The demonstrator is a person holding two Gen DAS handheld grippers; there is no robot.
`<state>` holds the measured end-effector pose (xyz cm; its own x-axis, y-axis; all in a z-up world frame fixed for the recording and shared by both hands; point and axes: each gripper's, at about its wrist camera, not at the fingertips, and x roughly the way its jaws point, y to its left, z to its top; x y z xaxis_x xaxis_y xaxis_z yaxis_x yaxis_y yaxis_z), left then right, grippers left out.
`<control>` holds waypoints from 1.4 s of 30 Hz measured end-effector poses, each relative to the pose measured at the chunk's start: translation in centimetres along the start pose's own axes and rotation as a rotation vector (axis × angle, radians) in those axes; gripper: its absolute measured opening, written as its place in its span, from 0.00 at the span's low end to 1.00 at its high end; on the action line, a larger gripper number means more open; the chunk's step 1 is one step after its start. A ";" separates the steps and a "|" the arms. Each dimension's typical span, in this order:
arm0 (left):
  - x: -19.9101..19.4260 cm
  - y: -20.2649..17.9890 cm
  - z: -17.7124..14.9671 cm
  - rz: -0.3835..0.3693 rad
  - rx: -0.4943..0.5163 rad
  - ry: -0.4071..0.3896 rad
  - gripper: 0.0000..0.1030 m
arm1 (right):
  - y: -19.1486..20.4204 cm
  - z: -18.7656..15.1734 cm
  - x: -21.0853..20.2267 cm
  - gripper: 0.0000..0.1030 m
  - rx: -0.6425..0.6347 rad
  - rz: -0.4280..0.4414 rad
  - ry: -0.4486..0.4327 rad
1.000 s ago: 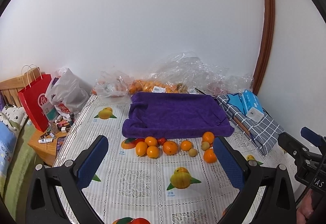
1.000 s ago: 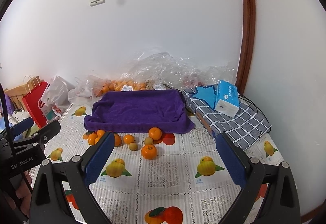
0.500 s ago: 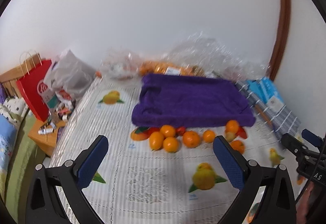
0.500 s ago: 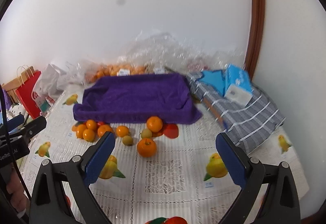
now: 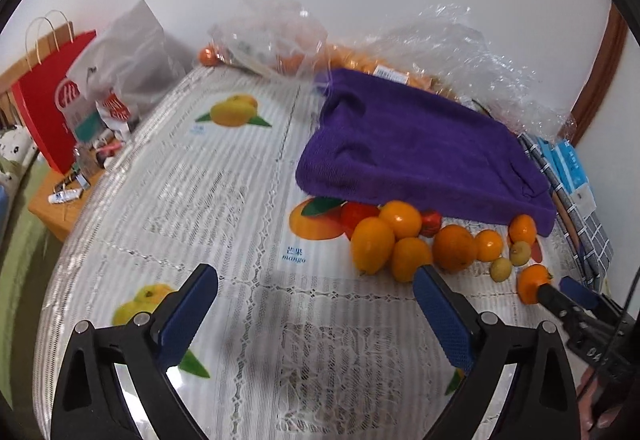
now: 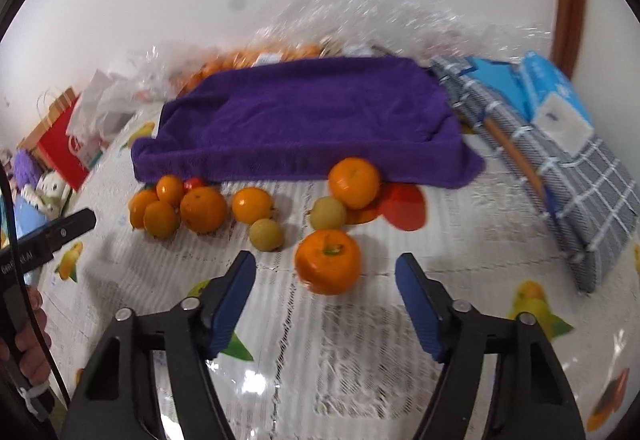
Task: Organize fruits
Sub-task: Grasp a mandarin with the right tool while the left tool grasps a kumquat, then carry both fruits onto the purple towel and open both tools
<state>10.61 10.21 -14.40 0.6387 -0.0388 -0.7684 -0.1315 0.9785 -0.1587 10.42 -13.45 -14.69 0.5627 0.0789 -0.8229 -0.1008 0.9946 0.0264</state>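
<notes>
Several oranges and small yellow-green fruits lie on the patterned tablecloth in front of a purple towel. In the left wrist view a cluster of oranges sits just ahead and right of my open, empty left gripper. In the right wrist view a large orange with a green stem lies just ahead of my open, empty right gripper, between the fingertips' line. Another orange rests against the towel's edge. Two yellow-green fruits lie left of it.
Clear plastic bags with more oranges lie behind the towel by the wall. A checked cloth with a blue tissue pack is at right. A red paper bag and a grey bag stand off the table's left edge.
Both grippers have moved down and forward toward the fruits. The fruits appear much closer. The right gripper now has the large orange just ahead of its fingertips. Both stay open.
</notes>
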 end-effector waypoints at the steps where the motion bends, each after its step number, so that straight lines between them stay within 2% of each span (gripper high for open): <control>1: 0.4 0.0 0.1 -0.005 0.005 0.005 0.91 | 0.2 -0.1 0.8 0.63 -0.006 0.000 0.014; 3: 1.3 -0.3 0.2 -0.016 0.021 0.023 0.88 | 0.2 -0.4 1.7 0.53 -0.012 -0.007 0.032; 6: 2.0 -0.6 0.6 -0.058 0.029 0.029 0.82 | 0.1 -0.7 3.0 0.45 -0.012 -0.016 0.045; 10: 2.9 -1.4 1.6 -0.107 0.033 0.031 0.70 | -0.2 -1.0 3.0 0.42 -0.031 -0.007 0.020; 14: 4.1 -2.5 2.2 -0.133 0.062 0.061 0.50 | -0.6 -1.2 2.8 0.42 -0.047 -0.002 0.020; 17: 4.5 -2.4 2.4 -0.156 0.045 0.064 0.45 | -0.7 -1.5 2.3 0.42 -0.070 -0.015 0.021; 25: 5.3 -1.5 2.6 -0.210 -0.012 0.084 0.45 | -0.9 -2.1 2.1 0.42 -0.076 -0.017 0.021; 28: 5.2 -1.0 2.6 -0.238 -0.028 0.102 0.35 | -0.7 -2.1 1.9 0.42 -0.072 -0.004 0.019; 30: 5.2 -0.7 2.5 -0.231 -0.027 0.109 0.28 | -0.6 -2.1 1.6 0.42 -0.069 -0.002 0.015; 42: 5.5 -0.4 2.3 -0.268 -0.058 0.124 0.29 | -0.5 -1.9 0.8 0.41 -0.065 -0.043 0.021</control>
<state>15.94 10.07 -17.13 0.5599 -0.3219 -0.7635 -0.0161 0.9170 -0.3985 9.32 -14.05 -16.42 0.5503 0.0341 -0.8343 -0.1302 0.9904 -0.0454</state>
